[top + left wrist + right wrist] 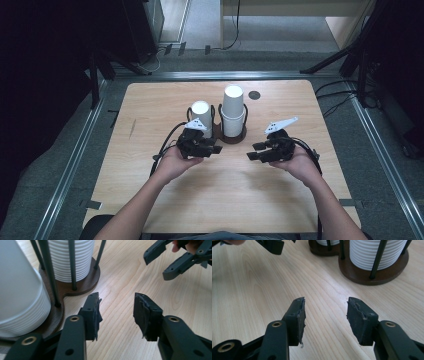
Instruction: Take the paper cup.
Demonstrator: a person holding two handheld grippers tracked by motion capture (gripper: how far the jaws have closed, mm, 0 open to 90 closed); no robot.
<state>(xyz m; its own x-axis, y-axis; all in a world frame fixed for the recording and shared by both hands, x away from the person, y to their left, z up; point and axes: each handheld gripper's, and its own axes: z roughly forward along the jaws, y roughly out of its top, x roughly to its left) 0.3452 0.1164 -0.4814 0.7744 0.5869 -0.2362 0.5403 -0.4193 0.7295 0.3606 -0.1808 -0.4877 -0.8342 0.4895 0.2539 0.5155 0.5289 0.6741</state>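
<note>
Two stacks of white paper cups stand upside down in a dark wooden holder (233,138) with thin black rods: the left stack (201,116) and the taller right stack (233,111). My left gripper (217,149) is open just in front of the left stack, which looms close in the left gripper view as the cups (21,297) beside the holder base (80,285). My right gripper (251,152) is open to the right of the holder, nothing between its jaws. The right gripper view has the ribbed stack (374,252) on its round base (372,277).
A light wooden table (150,110) carries everything, with bare wood in front of the holder. A small dark round disc (254,95) lies behind the right stack. Metal floor rails and dark stands surround the table.
</note>
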